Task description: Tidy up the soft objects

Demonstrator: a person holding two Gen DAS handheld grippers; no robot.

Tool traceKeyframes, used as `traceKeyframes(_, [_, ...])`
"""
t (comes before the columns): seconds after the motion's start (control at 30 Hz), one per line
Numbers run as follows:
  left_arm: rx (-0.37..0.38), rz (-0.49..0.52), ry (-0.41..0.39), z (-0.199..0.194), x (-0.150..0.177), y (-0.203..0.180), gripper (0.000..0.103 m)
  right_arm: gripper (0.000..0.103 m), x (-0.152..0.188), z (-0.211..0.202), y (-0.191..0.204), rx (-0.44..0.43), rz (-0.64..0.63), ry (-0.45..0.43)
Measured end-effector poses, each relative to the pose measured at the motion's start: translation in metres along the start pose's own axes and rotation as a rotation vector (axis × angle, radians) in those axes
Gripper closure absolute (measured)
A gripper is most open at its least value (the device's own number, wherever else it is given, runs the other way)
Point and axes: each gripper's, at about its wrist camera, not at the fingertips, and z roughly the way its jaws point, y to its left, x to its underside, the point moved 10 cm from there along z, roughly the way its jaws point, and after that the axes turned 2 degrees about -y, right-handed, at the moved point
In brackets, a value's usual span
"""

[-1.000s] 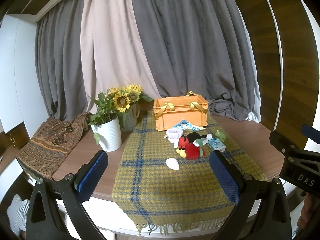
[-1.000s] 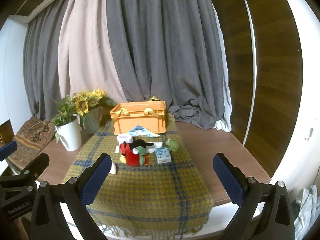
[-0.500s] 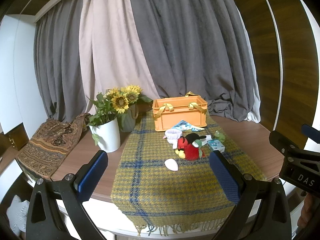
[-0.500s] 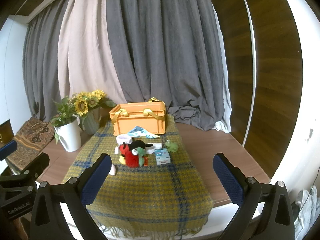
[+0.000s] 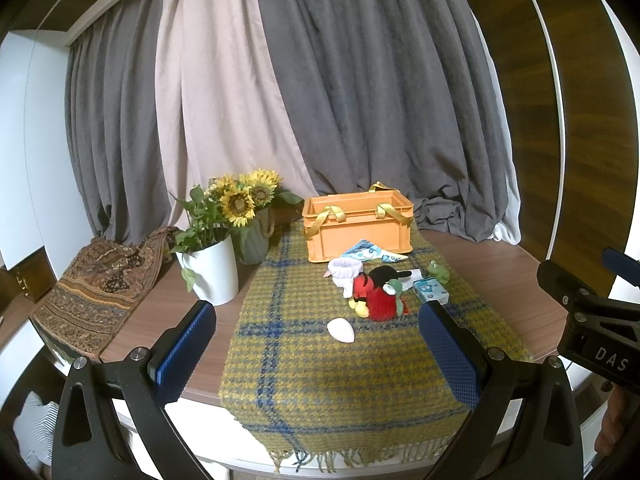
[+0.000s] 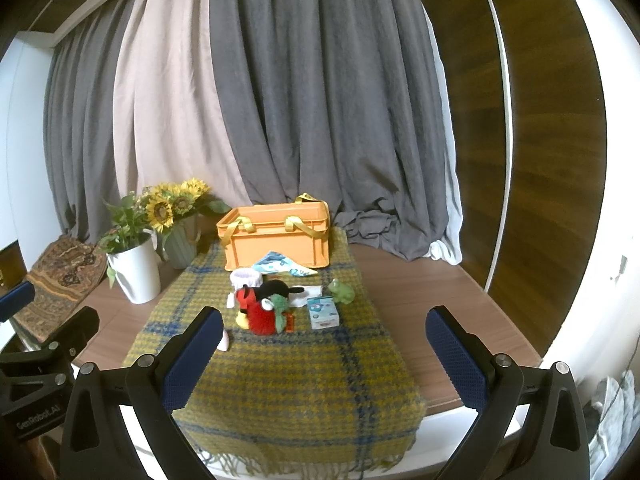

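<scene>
An orange crate (image 5: 357, 226) with yellow straps stands at the far end of a yellow plaid cloth (image 5: 340, 356). In front of it lie a red plush toy (image 5: 376, 298) with a black cap, a white soft cup (image 5: 345, 271), a patterned pouch (image 5: 370, 251), a green frog (image 5: 438, 271), a blue tissue pack (image 5: 430, 290) and a white egg-shaped piece (image 5: 341, 330). My left gripper (image 5: 316, 354) is open and empty, well short of them. My right gripper (image 6: 324, 354) is open and empty; the crate (image 6: 280, 236) and red plush (image 6: 262, 312) lie ahead of it.
A white pot with a plant (image 5: 210, 268) and a green vase of sunflowers (image 5: 252, 216) stand left of the cloth. A patterned fabric bag (image 5: 100, 284) lies at the table's left edge. Grey curtains hang behind. Bare wood table (image 6: 420, 300) lies right of the cloth.
Both views have shifted very slightly; the objects sit a touch higher and farther in frame. Both grippers stay open and nothing on the table has moved.
</scene>
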Motion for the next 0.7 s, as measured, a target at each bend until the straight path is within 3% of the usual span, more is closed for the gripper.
traceKeyframes(0.7, [0.016,-0.021,0.040,0.014,0.012,-0.013,0.000,0.000,0.010,0.021,-0.006,-0.015,0.012,0.047])
